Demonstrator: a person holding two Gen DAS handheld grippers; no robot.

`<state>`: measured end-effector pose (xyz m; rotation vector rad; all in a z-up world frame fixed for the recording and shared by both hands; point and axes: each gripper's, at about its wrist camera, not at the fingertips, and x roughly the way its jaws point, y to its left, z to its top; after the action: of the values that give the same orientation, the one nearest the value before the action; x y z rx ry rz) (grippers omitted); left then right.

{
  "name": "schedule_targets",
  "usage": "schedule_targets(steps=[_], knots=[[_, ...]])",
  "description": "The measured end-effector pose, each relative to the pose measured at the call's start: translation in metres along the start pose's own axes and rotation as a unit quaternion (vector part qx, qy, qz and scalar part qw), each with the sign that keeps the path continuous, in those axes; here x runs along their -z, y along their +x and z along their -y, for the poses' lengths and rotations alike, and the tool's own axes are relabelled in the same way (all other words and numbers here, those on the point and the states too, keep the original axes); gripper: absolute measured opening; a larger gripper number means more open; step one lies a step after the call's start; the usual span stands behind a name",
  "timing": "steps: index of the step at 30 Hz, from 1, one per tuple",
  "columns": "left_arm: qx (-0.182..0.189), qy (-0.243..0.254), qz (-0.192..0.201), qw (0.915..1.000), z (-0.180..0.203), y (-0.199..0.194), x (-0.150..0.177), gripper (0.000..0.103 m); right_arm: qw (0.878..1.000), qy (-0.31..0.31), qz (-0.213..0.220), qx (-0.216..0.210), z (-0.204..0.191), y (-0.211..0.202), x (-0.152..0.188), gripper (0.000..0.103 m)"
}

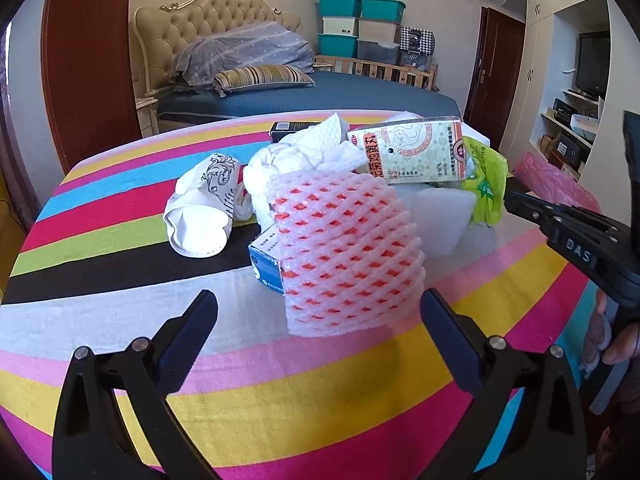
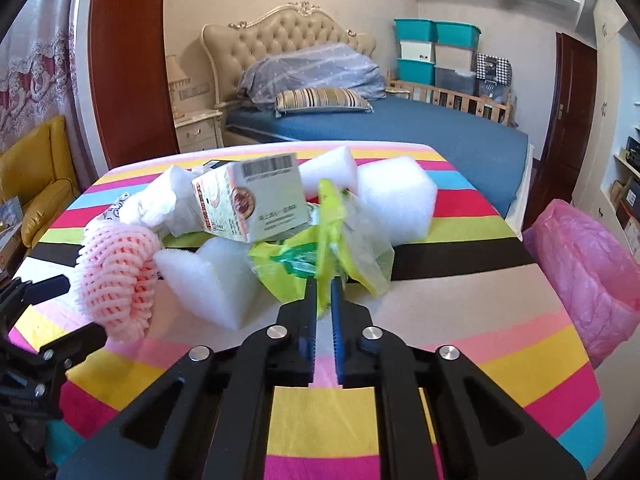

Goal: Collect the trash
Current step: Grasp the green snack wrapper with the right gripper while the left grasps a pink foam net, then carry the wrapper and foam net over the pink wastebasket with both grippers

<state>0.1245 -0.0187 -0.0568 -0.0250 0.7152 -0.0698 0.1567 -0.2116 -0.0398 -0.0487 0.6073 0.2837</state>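
Observation:
A pile of trash lies on the striped table (image 1: 120,248). A pink foam fruit net (image 1: 344,252) is nearest my left gripper (image 1: 318,312), which is open and empty just in front of it. My right gripper (image 2: 324,286) is shut on a yellow-green plastic wrapper (image 2: 332,240), also seen in the left wrist view (image 1: 486,184). A medicine carton (image 2: 252,204) rests on top of the pile. White foam blocks (image 2: 396,200), crumpled tissue (image 1: 296,156), a white paper cup (image 1: 204,208) and a blue box (image 1: 266,268) lie around it.
A pink plastic bag (image 2: 584,272) hangs open beside the table's right edge. A black box (image 1: 292,128) lies at the far side of the pile. A bed (image 2: 380,128) stands behind the table and a yellow armchair (image 2: 36,176) at the left.

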Motion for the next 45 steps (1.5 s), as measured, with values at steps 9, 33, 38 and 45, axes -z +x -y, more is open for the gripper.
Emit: schedule_targets(steps=[9,33,38,45], knots=[[0.001,-0.001,-0.011,0.9999,0.014,0.011,-0.011,0.097,1.0,0.019,0.014,-0.015,0.011,-0.022,0.015,0.007],[0.02,0.009,0.04,0.999,0.009,-0.011,-0.009,0.056,1.0,-0.016,0.018,0.008,-0.009,0.002,-0.014,0.011],[0.025,0.025,0.065,0.9972,0.023,-0.025,-0.005,0.056,0.999,-0.007,0.045,-0.002,-0.004,-0.031,0.002,0.007],[0.032,0.043,0.073,0.9959,0.036,-0.03,-0.002,0.056,0.998,0.006,0.055,-0.006,0.005,-0.056,0.018,0.007]])
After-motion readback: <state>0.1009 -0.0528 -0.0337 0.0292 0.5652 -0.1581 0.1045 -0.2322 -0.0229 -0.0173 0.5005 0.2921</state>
